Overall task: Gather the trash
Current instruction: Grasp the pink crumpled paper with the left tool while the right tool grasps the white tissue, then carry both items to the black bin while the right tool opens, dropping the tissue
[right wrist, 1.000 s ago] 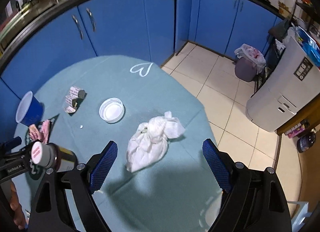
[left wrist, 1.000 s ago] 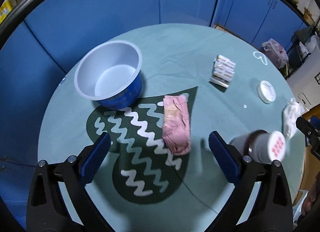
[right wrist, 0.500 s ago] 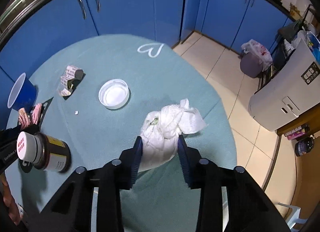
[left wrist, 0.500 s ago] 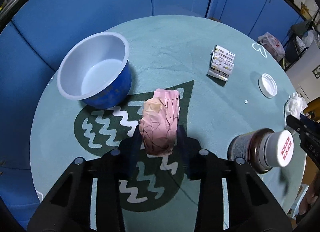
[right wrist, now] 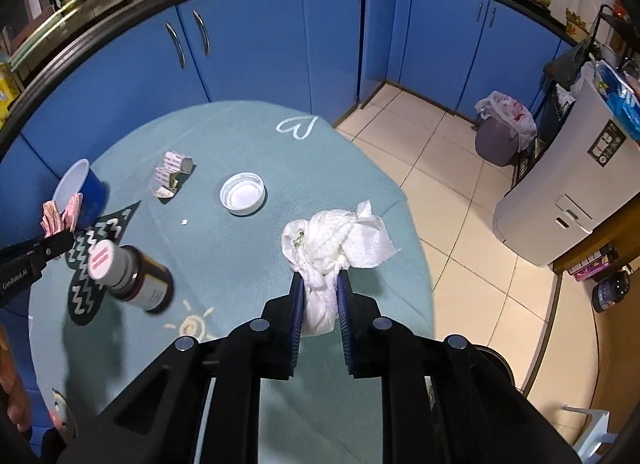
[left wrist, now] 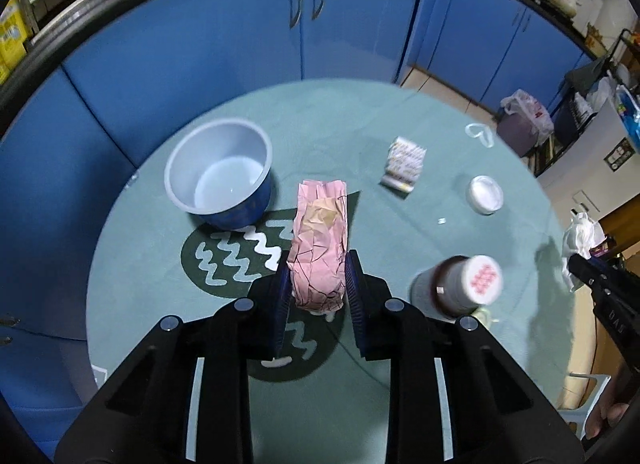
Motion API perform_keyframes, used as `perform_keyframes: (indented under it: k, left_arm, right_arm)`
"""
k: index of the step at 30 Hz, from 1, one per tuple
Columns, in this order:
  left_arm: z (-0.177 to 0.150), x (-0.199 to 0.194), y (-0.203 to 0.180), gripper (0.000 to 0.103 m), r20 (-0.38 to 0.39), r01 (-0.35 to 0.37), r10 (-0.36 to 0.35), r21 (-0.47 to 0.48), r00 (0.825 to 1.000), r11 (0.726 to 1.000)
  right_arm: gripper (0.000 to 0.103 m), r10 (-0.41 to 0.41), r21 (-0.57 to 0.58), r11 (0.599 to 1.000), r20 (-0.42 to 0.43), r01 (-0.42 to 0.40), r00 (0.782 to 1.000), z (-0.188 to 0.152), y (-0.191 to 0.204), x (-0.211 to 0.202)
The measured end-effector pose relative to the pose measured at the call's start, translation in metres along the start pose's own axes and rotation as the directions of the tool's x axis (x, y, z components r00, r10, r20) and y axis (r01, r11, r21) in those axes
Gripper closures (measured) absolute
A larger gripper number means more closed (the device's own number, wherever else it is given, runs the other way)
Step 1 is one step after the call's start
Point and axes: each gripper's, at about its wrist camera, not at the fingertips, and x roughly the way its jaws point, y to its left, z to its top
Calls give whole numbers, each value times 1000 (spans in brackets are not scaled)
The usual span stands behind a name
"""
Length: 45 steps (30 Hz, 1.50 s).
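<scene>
Two pieces of trash are gripped at this moment. Just right of the blue bowl (left wrist: 224,179), the left gripper (left wrist: 318,290) is closed on the crumpled pink paper (left wrist: 320,248), holding it above the table (left wrist: 340,123). Further right of the bowl, past the brown bottle (right wrist: 132,276), the right gripper (right wrist: 320,296) is closing, and its pads already press the white tissue wad (right wrist: 332,240). I judge the picking step is nearly finished; next both loads should go to the bowl, if that is the collecting place.
</scene>
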Motion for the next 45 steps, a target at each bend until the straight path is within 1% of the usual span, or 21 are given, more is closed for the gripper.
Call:
perform_keyframes:
  k: [5,10,19,33,39,45]
  left_arm:
    - [-6,-25,-17,76,30,25,-27,39,999,999]
    - [-14,-46,-45,76,55,52,-57,92,997,994]
    - [-34,-84,-96,76,98,71,-90,186,991,980]
    - [-52,-114,-143,76,136,83,-125,278,983,957]
    - [-62,-119,-171,76,131,97,-147,327,981,940]
    - [-69,-121,-202,76,121,112,-170,385,978,916]
  right_arm:
    - [86,-7,16,1000,43,6,999,-12,-10,-30]
    - [86,-25,42,999,76,21,997,-25,-27,-59]
    - [86,-50,89,995,119,40,992,-58,-56,-101]
    - [86,-84,139,989,191,58,978,-86,-88,-151]
    - [86,-104,167,983,193,72,976,-97,-105,-160]
    - [86,-119,201,976,186,81,975,-109,-124,-165]
